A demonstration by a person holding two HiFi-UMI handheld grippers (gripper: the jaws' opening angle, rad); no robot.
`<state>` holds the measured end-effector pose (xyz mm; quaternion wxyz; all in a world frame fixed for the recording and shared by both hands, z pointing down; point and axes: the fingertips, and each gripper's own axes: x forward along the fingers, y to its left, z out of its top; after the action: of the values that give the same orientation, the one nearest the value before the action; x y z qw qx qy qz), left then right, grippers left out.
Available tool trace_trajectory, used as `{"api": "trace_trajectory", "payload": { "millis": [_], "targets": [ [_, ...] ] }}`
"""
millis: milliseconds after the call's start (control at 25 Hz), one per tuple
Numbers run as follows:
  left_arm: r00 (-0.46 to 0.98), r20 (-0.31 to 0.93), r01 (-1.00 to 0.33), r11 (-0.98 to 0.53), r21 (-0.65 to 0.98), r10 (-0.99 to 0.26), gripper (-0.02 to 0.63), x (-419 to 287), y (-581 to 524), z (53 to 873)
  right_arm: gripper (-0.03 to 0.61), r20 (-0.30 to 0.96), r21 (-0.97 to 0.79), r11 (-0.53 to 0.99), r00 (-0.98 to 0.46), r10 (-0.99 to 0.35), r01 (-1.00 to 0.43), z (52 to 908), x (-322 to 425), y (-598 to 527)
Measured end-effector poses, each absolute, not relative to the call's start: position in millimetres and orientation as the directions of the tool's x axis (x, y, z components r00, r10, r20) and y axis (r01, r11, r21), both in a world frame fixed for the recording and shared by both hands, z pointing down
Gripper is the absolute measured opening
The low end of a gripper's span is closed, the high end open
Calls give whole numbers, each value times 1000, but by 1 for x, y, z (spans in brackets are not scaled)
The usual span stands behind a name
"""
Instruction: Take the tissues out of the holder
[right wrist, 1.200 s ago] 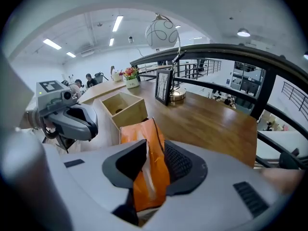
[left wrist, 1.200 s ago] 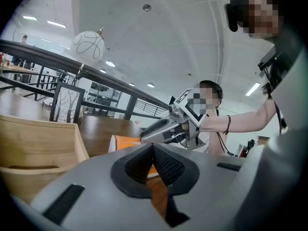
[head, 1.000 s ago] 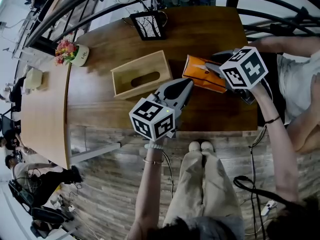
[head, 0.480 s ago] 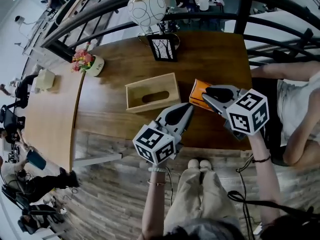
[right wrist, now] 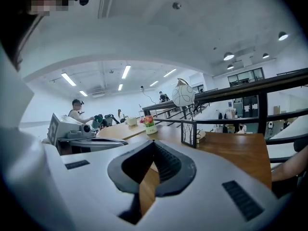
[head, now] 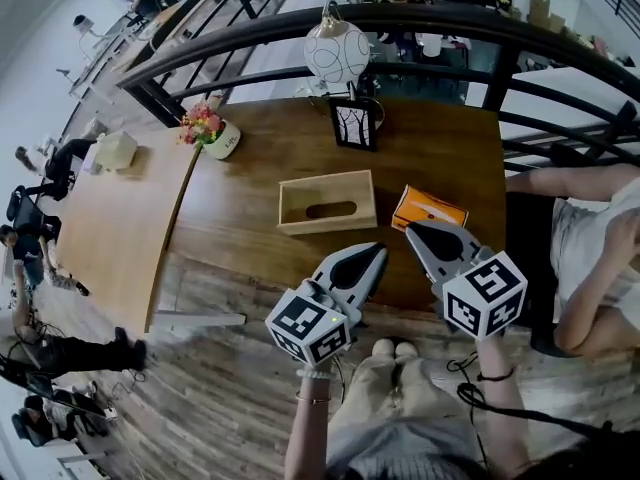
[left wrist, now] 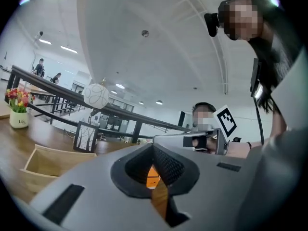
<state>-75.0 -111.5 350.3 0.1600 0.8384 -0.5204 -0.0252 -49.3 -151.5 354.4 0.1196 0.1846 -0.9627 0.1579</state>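
- right gripper (right wrist: 154, 144): jaws pressed together, nothing between them; only bare table wood shows through the slot behind the tips
- left gripper (left wrist: 154, 147): jaws also closed tip to tip, holding nothing; an orange sliver of the tissue pack shows through the gap below the tips
- head view: both grippers sit side by side at the near table edge, tips pointing away from the person; each carries its marker cube at the hand end
- tissue pack (head: 428, 208): orange, lying flat on the table (head: 440, 143), fully outside the holder; just ahead of the right gripper's tips, can't tell if touching
- holder (head: 328, 201): light wooden box, slot visible in the face turned up, sitting just left of the pack with a small gap; ahead of the left gripper, apart from it
- further back on the table: a dark picture frame (head: 356, 123) standing upright, a white globe lamp (head: 337, 51) behind it at the railing side
- far left corner: a small flower pot (head: 207, 130) with pink and red flowers
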Motion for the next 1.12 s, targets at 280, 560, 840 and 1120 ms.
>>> {"api": "trace_trajectory", "payload": {
  "millis": [280, 560, 840, 1120],
  "targets": [
    [445, 94, -878, -413, 242, -891, 8, -74, -91, 319, 12, 195, -270, 883, -920, -340, -384, 320, -44, -132],
    [437, 50, -888, -422, 183, -898, 8, -71, -72, 286, 12, 113, -293, 896, -942, -315, -335, 292, -43, -107],
    [419, 30, -900, -410, 149, -908, 8, -72, -60, 270, 12, 69, -258, 917, -952, -297, -305, 270, -44, -91],
    [411, 17, -905, -406, 128, -911, 8, -68, -52, 261, 12, 59, -243, 926, -957, -284, -290, 267, -42, -78]
  ]
}}
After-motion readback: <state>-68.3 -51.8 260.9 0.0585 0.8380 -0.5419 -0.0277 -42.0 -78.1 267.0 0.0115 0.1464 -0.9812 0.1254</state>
